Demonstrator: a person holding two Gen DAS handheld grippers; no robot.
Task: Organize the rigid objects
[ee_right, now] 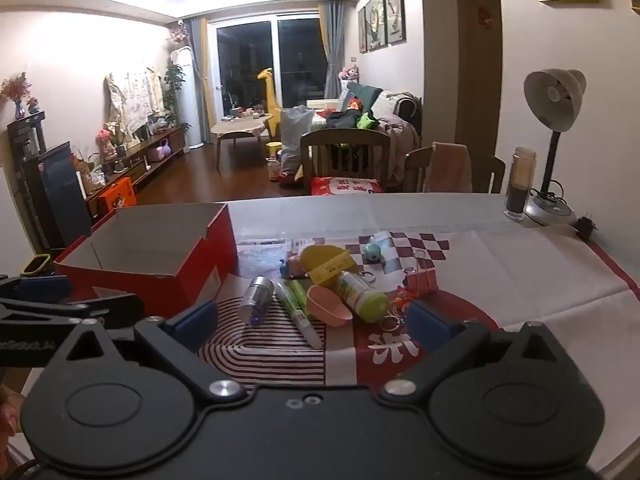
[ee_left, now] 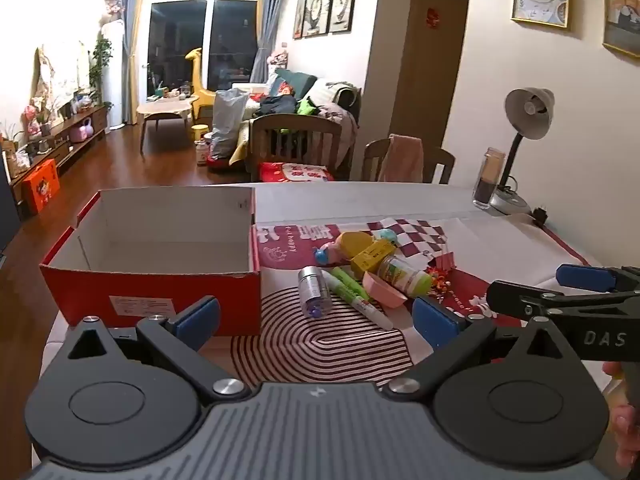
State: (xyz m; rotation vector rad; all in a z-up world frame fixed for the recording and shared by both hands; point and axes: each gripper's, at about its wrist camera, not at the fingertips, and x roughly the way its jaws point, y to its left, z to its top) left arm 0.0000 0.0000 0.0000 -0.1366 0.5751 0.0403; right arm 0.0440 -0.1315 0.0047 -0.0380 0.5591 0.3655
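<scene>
Box [ee_left: 152, 248], red and open-topped with nothing visible inside, stands at the table's left; the clutter to sort lies just right of it on the patterned cloth [ee_left: 320, 344]. Left to right in that heap: a silver vial [ee_left: 314, 290], a green marker [ee_left: 356, 298], a pink scoop [ee_left: 382, 290], a green-capped bottle [ee_left: 404, 274], then pink clips [ee_left: 442, 260] at the far side.

Both tools hover short of the pile, empty. The left gripper [ee_left: 316, 318] has its jaws spread wide, and so does the right gripper [ee_right: 312, 322].

My judgement: start with the vial, since it lies apart from the rest and nearest the box. Straddle it across its width, not its length, so it cannot roll out.

The left view looks deeper into the box. Only the right view shows the key rings [ee_right: 394, 318] beside the bottle.
</scene>
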